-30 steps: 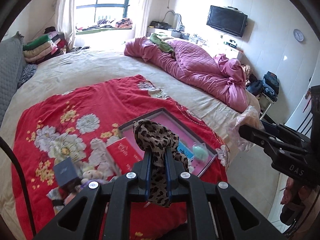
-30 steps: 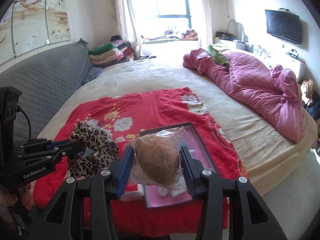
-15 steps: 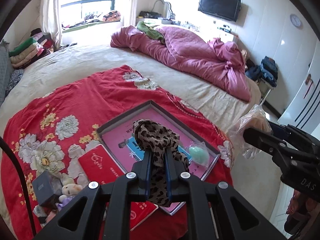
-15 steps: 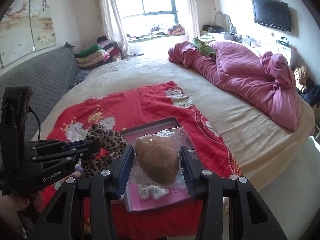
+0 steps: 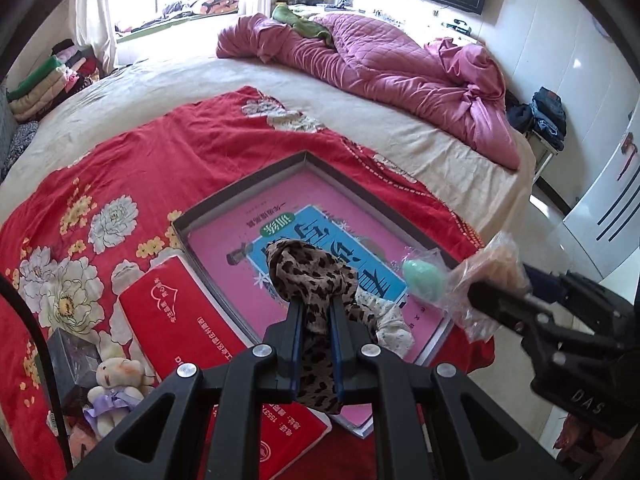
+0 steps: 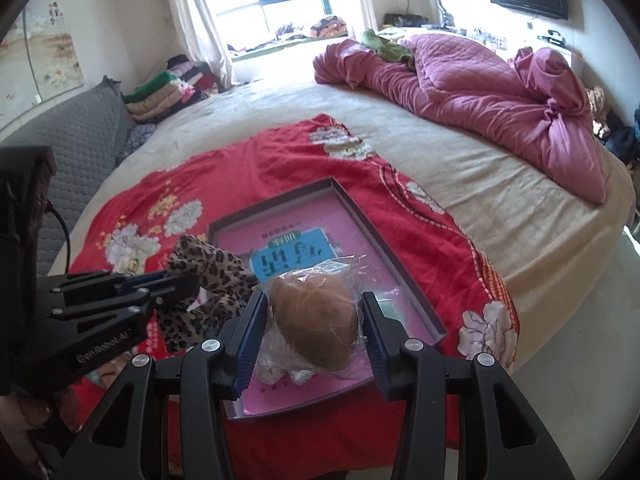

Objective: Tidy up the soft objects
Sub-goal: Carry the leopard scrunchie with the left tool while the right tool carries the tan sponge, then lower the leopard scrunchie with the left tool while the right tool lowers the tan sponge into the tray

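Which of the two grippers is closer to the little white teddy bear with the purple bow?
Left. The left gripper hangs just right of the white teddy bear; the right gripper is beyond the tray's far side.

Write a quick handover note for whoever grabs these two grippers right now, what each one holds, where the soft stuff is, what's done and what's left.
Left gripper: shut on the leopard-print scarf, held above the shallow box.
Right gripper: closed on the brown item in a clear plastic bag, over the box's near end.
In the box: a mint-green item in a bag and a small floral cloth, lying on the pink book.
Outside the box, on the red floral blanket: a small plush bear beside the red booklet.
Left: set down both held items, probably in the box, then fetch the bear.
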`<state>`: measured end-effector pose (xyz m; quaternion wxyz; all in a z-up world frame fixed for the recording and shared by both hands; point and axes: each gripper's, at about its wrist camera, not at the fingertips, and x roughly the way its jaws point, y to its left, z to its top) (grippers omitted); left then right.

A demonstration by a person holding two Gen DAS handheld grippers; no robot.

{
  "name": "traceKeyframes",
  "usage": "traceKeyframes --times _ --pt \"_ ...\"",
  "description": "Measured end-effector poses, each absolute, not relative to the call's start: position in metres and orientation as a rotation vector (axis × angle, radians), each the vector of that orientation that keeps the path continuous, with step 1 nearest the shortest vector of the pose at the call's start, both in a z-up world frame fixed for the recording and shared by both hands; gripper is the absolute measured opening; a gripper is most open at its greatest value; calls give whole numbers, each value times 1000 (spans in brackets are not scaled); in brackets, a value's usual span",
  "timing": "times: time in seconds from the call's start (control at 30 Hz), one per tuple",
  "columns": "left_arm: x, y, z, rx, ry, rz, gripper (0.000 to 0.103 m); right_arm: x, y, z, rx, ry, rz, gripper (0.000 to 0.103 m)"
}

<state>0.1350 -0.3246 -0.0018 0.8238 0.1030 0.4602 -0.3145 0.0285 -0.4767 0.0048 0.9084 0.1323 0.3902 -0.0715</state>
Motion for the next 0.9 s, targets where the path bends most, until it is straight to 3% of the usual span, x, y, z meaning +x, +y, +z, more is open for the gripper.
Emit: traceKeyframes --times 0.9 --pt "149 -339 -50 289 1024 -672 12 53 -482 -64 305 873 -170 49"
